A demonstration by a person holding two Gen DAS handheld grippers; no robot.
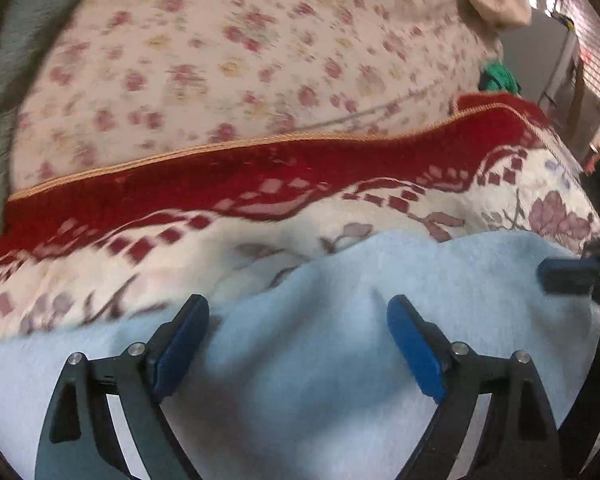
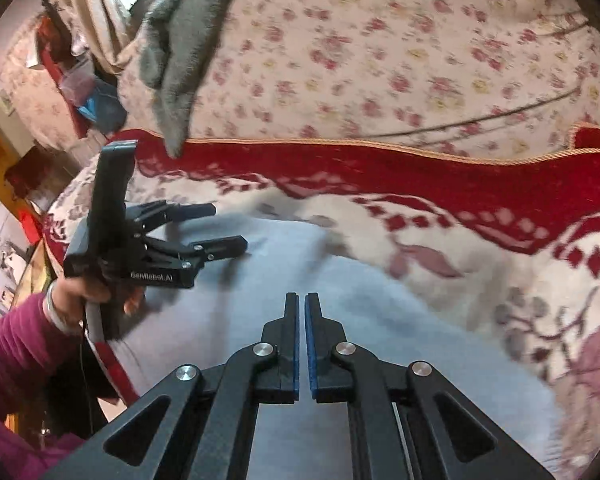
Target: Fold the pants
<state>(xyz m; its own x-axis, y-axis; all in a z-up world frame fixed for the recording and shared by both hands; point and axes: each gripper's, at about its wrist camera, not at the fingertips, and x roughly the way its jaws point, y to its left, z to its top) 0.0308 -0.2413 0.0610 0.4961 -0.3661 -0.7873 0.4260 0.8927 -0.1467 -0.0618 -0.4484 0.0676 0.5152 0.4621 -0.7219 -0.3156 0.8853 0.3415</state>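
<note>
Lying soft, pale-blue fleecy pants (image 1: 340, 360) on plush blanket (image 1: 260, 184).

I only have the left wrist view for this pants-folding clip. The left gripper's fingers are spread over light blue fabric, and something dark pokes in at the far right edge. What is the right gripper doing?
Observer: The right gripper has its fingers nearly together, with only a thin gap; no fabric shows pinched between them.
Operator: Is it over the pants too?
Observer: Yes, it sits above the light blue pants, which lie on the red-and-cream blanket.
Operator: And my own gripper from that side?
Observer: The left gripper is open above the pants, held by the person's left hand, which wears a magenta sleeve.
</note>
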